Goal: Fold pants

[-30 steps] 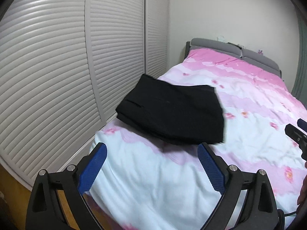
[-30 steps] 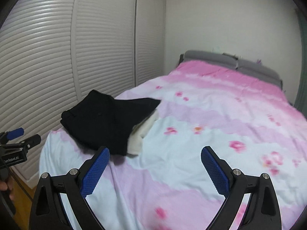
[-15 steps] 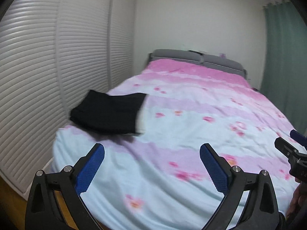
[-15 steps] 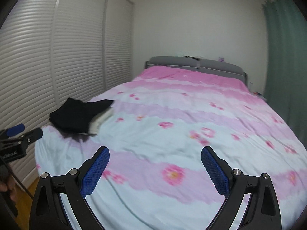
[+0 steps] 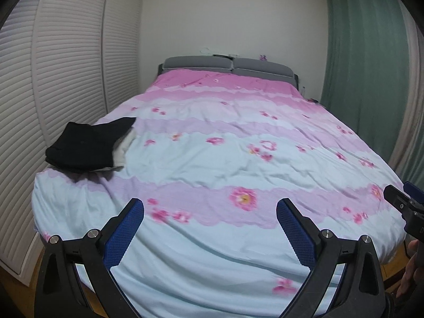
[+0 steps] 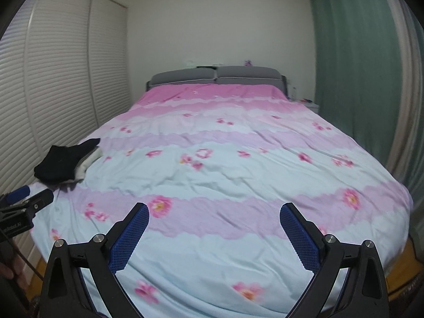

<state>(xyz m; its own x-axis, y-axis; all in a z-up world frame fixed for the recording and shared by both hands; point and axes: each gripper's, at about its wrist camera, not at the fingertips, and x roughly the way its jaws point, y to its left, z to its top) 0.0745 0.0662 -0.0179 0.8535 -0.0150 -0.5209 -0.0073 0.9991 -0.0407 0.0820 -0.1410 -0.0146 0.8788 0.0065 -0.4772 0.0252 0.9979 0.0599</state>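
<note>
Bedroom light is dim and even, with a louvred wardrobe [image 5: 53, 84] on one side, a green curtain [image 5: 365, 61] on the other, and a wide bed [image 5: 238, 164] under a pink-and-blue flowered cover filling what both my cameras see.

My left gripper [image 5: 210, 213] hangs over the foot of the bed with its blue pads spread wide and nothing between them. My right gripper [image 6: 214, 217] hangs beside it, equally splayed and equally empty. Neither touches the cover.

Out from there, the black pants [image 5: 84, 145] lie folded in a compact stack at the bed's near left corner, close to the wardrobe, on top of a pale garment [image 5: 124, 147] whose edge pokes out to the right. They are well apart from both grippers.

I judge the fold itself to be done, so the step now is simply to finish clean. To do that well I should keep both tools up and away from the stack, avoid dragging a finger across the cover, since a tug on the bedding could shift the pile, and, if I touch it at all, only press the loose far corner flat rather than pinch it.
</note>
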